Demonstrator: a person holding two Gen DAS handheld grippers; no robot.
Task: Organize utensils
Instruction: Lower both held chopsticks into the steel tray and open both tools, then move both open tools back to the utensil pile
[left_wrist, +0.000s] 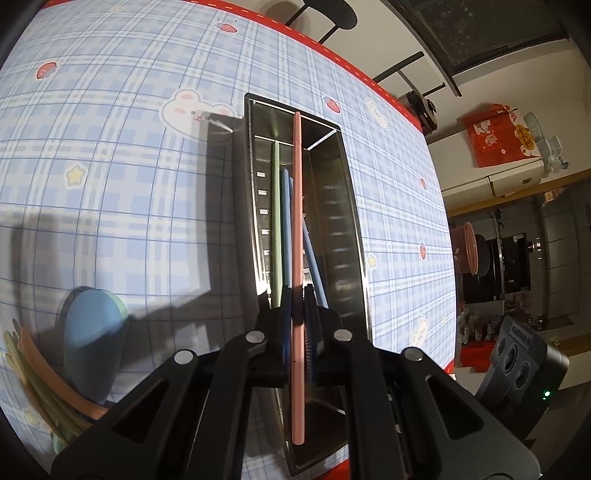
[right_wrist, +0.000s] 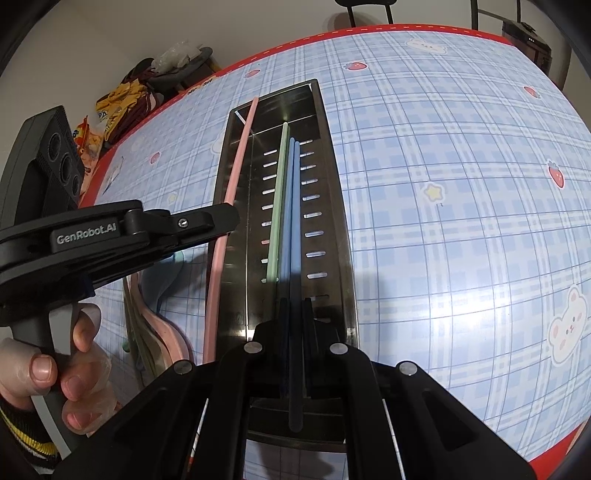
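Chopsticks in pastel colours were the business at hand, over a long stainless-steel utensil tray (left_wrist: 334, 206) with slotted walls that sat on a table under a blue plaid tablecloth (left_wrist: 110, 184) printed with bears, stars and strawberries and edged in red.

The left gripper (left_wrist: 297, 314) had its jaws clamped narrow on a pink chopstick (left_wrist: 297, 221), which ran lengthwise above the tray, its far tip reaching past the tray's inner divider. In the right wrist view the same pink chopstick (right_wrist: 229, 192) lay along the tray's left rim, with the left gripper (right_wrist: 225, 218) reaching in from the side and a hand (right_wrist: 55, 369) with a striped cuff wrapped round its handle.

The right gripper (right_wrist: 293, 306) was pinched tight on a blue chopstick (right_wrist: 295, 236), held lengthwise over the steel tray (right_wrist: 332, 221). Beside it in the slotted compartment lay a green chopstick (right_wrist: 279, 199) and a second blue chopstick (right_wrist: 288, 206), close together and roughly parallel.

Off the tray, near the left gripper, more utensils lay in a loose heap on the cloth: a blue spoon (left_wrist: 94, 332) and green and orange-pink handles (left_wrist: 44, 376) beside it.
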